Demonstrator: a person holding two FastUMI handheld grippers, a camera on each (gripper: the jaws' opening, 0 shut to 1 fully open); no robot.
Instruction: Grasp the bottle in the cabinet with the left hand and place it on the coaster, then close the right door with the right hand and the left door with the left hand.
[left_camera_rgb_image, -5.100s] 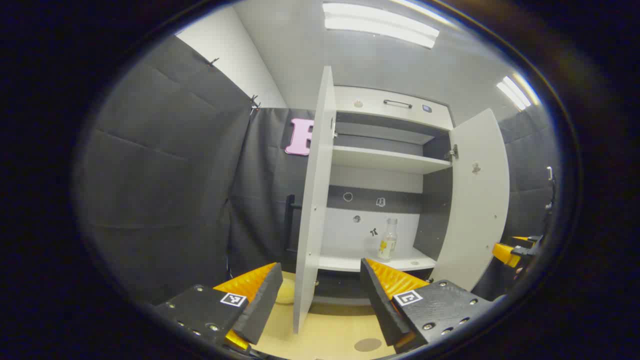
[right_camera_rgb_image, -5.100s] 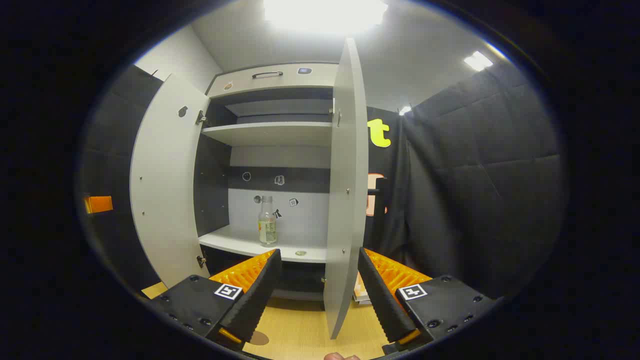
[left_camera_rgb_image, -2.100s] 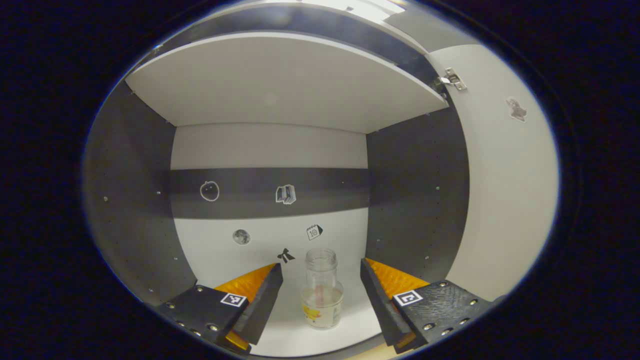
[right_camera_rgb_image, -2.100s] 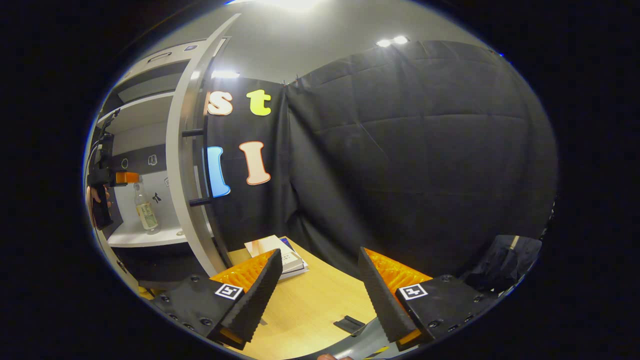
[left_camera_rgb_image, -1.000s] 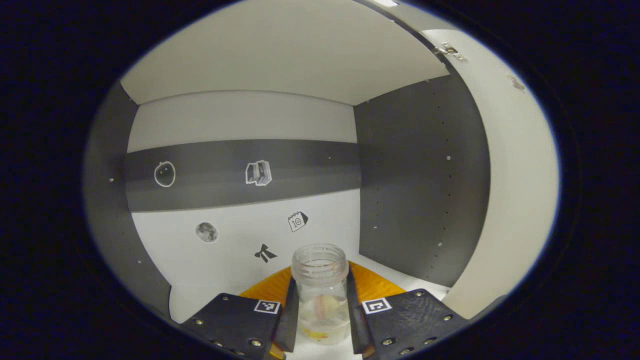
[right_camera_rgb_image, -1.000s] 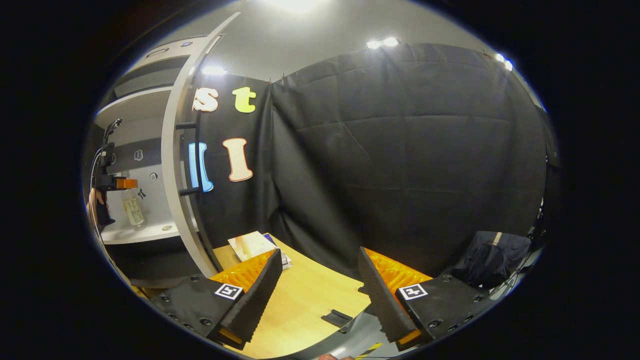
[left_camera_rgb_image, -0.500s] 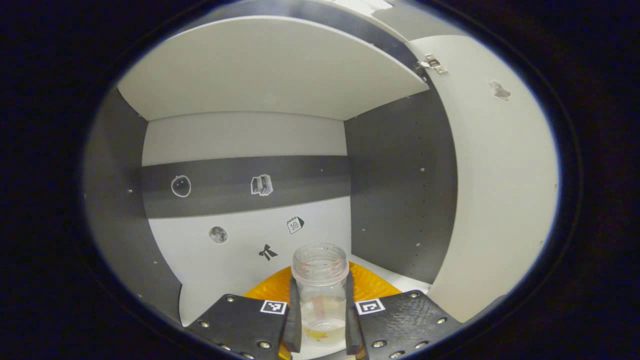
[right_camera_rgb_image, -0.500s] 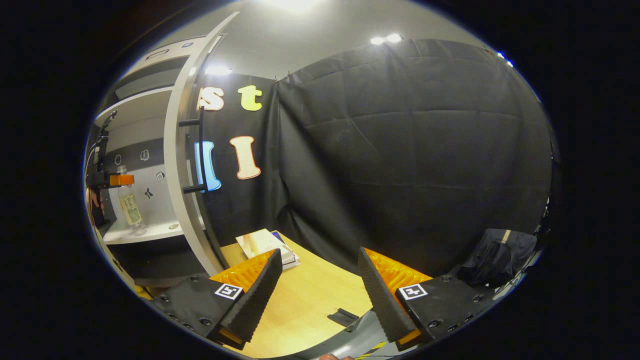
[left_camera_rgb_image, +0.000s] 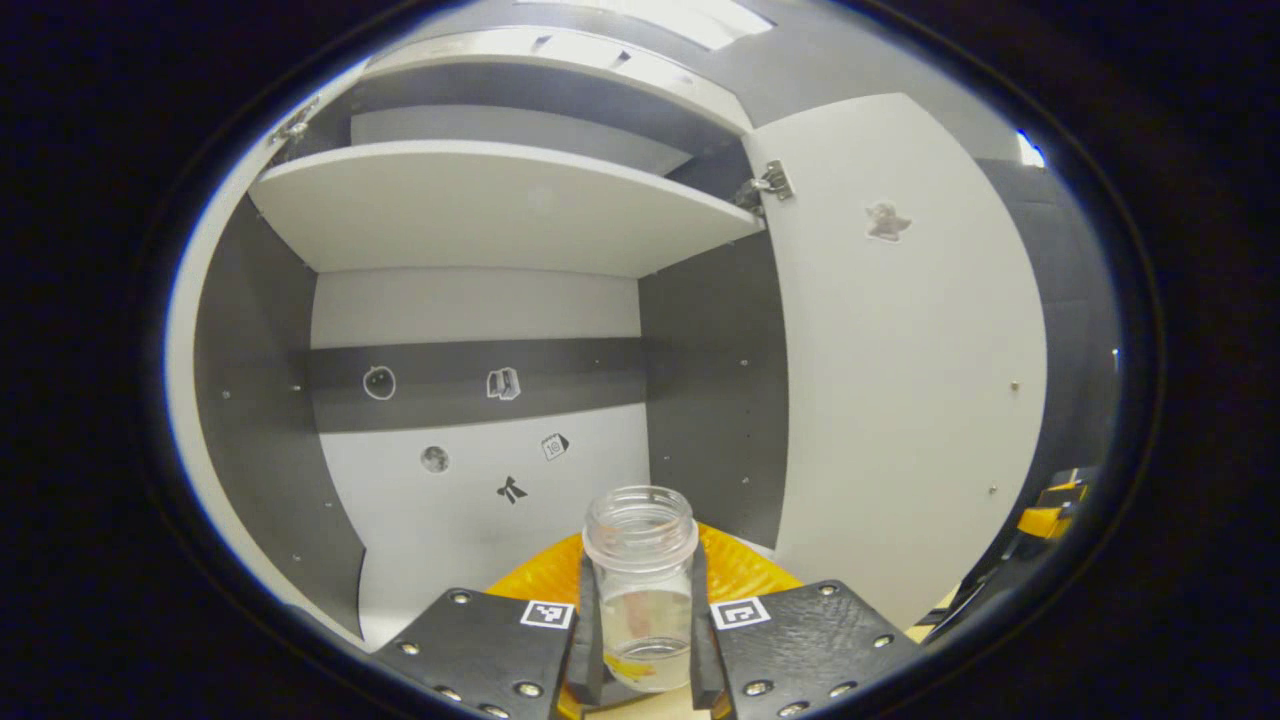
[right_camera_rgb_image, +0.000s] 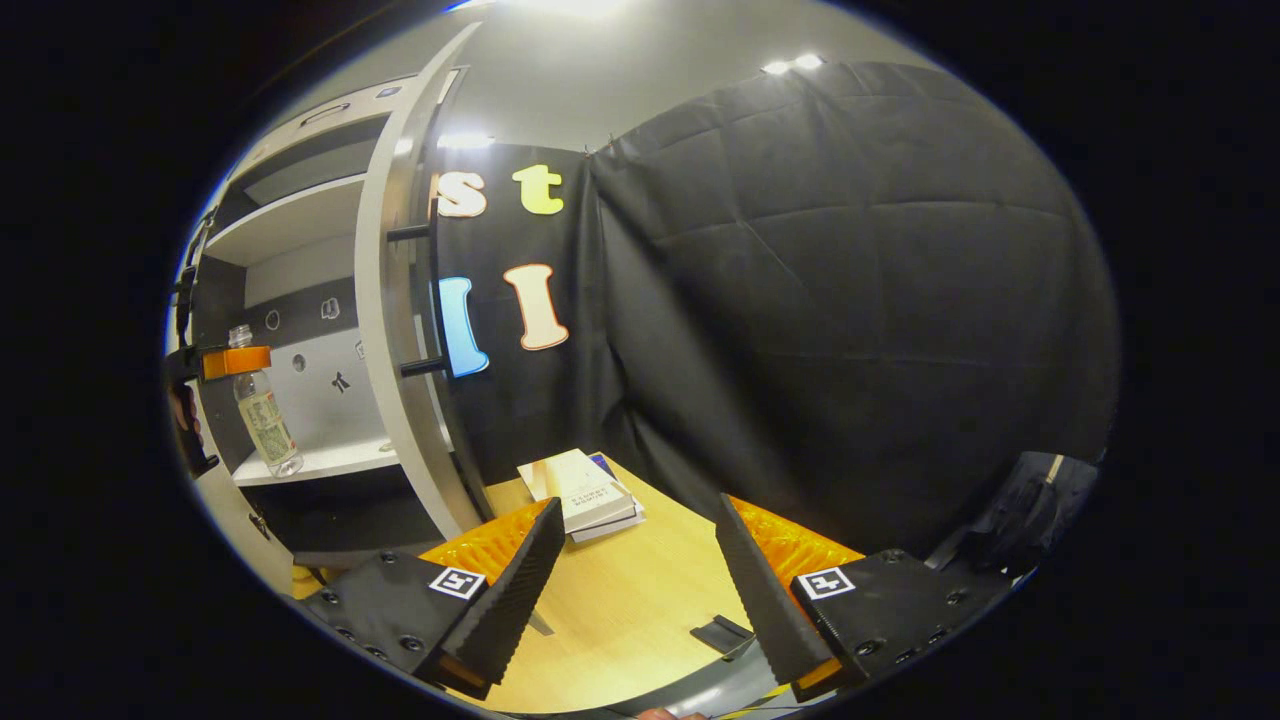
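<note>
at the cabinet mouth the left tool (left_camera_rgb_image: 640, 640) is clamped on the bottle (left_camera_rgb_image: 641, 580), clear of the shelf (right_camera_rgb_image: 330, 458). the clear, uncapped bottle could slip or tip. the right tool (right_camera_rgb_image: 640, 590) hangs apart over the worktop (right_camera_rgb_image: 620, 610).

Your bottle (left_camera_rgb_image: 641, 590) sits low under the shelf (left_camera_rgb_image: 480, 205), open right door (left_camera_rgb_image: 900, 400) close alongside, books (right_camera_rgb_image: 585, 495) on the bench (right_camera_rgb_image: 620, 600).

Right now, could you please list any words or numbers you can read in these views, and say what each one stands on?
"10": faint, on the calendar sticker inside the cabinet.
Label on the bottle: too small to read.
Cover of the book: print too blurred to read.
</note>
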